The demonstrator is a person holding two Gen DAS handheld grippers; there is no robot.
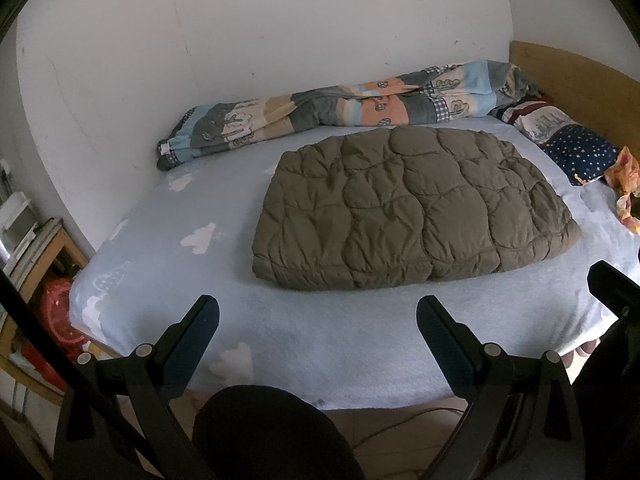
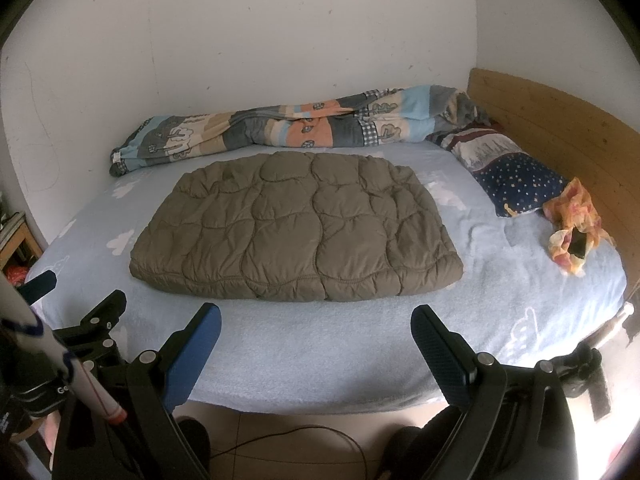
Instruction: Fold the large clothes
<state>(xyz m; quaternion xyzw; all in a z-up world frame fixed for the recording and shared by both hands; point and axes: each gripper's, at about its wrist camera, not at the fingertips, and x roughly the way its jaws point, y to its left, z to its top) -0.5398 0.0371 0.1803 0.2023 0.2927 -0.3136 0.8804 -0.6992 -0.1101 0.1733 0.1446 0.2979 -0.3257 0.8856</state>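
Olive quilted jacket (image 1: pixel 412 208), folded into a puffy rectangle, lying flat in the middle of the bed (image 1: pixel 280 344) on the pale blue cloud-print sheet. Likely near the end of the folding, perhaps with one more fold left. Slippery, springy padding: apt to spring open or slide out of a shallow pinch, and liable to drag the sheet along if grabbed too low at the near edge. Uneven lifting by the two sides likely to skew the layers. Ahead of and well apart from the left hand-held gripper (image 1: pixel 318 312), fingers spread wide and holding nothing; likewise ahead of the right hand-held gripper (image 2: pixel 316 320), also spread and empty, both hovering over the bed's near edge. Beyond the jacket, a rolled patterned blanket (image 1: pixel 340 108) along the wall; to the right, a starry pillow (image 2: pixel 516 184) by the wooden headboard (image 2: pixel 552 128).
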